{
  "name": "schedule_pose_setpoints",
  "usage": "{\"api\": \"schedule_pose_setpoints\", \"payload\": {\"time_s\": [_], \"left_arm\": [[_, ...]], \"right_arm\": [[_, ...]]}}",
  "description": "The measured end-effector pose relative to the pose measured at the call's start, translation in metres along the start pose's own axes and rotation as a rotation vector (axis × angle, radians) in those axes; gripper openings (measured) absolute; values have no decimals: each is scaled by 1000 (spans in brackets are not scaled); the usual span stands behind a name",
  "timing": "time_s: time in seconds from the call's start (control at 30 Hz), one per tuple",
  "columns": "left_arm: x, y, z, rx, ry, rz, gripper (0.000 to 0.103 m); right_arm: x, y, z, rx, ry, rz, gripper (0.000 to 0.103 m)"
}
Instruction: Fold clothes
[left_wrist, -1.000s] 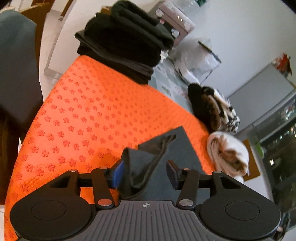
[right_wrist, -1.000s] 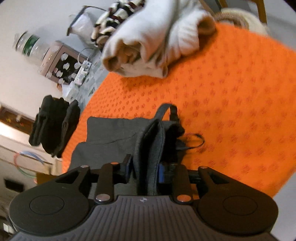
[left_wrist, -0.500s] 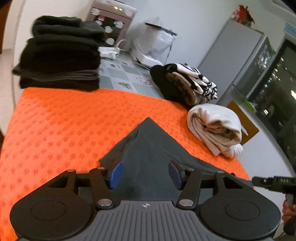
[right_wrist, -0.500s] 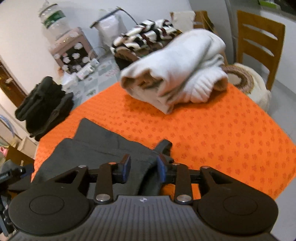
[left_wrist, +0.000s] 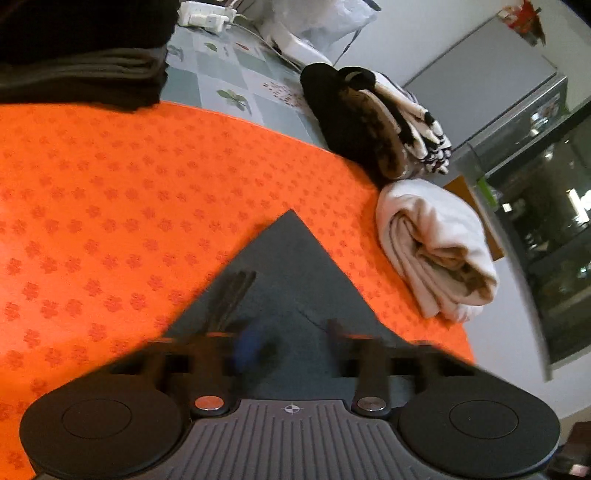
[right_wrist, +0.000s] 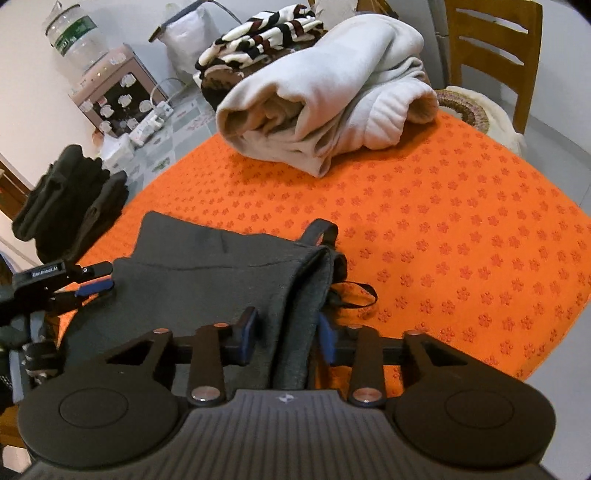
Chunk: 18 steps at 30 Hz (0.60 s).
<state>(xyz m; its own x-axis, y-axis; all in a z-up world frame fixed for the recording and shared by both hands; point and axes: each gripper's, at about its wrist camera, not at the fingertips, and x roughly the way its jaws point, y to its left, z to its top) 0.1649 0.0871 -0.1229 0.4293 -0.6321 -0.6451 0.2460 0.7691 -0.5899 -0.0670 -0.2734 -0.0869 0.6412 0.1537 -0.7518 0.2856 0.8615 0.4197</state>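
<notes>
A dark grey garment (right_wrist: 207, 273) lies folded on the orange mat (right_wrist: 443, 229); in the left wrist view it shows as a flat grey triangle (left_wrist: 288, 273). My right gripper (right_wrist: 286, 332) has its jaws apart around the garment's thick folded edge, with a black drawstring loop (right_wrist: 351, 295) beside it. My left gripper (left_wrist: 291, 339) is motion-blurred, jaws apart over the garment's near edge; it also shows in the right wrist view (right_wrist: 92, 286) at the left.
A rolled cream garment (right_wrist: 325, 99) and a black-and-white patterned one (right_wrist: 258, 37) lie at the mat's far side. A stack of folded black clothes (right_wrist: 70, 199) sits far left. A wooden chair (right_wrist: 495, 48) stands beyond the table. A pink appliance (right_wrist: 114, 96) stands at the back.
The right gripper's jaws have opened wider around the folded edge. The left gripper has swung and moved lower over the garment, which now lies flatter.
</notes>
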Motion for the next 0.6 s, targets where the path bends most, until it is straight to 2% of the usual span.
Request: {"api": "schedule_pose_setpoints", "payload": {"time_s": [0.03, 0.17, 0.23, 0.33, 0.5, 0.53, 0.6], "left_arm": [[-5, -4, 3, 7, -28, -17, 2], [-35, -31, 23, 62, -198, -92, 2], [-36, -41, 40, 87, -231, -109, 2], [-20, -44, 59, 108, -201, -95, 2], [0, -36, 57, 127, -93, -54, 7], [2, -32, 54, 133, -72, -41, 10], [5, -25, 49, 145, -33, -15, 27]], "right_arm": [[1, 0, 0, -2, 2, 1, 17], [-10, 6, 4, -3, -33, 40, 13], [-16, 9, 7, 9, -63, 53, 12], [-12, 9, 12, 19, -82, 43, 11], [-6, 4, 13, 27, -61, 23, 12], [-6, 4, 13, 30, -58, 20, 12], [-4, 3, 13, 35, -52, 9, 14]]}}
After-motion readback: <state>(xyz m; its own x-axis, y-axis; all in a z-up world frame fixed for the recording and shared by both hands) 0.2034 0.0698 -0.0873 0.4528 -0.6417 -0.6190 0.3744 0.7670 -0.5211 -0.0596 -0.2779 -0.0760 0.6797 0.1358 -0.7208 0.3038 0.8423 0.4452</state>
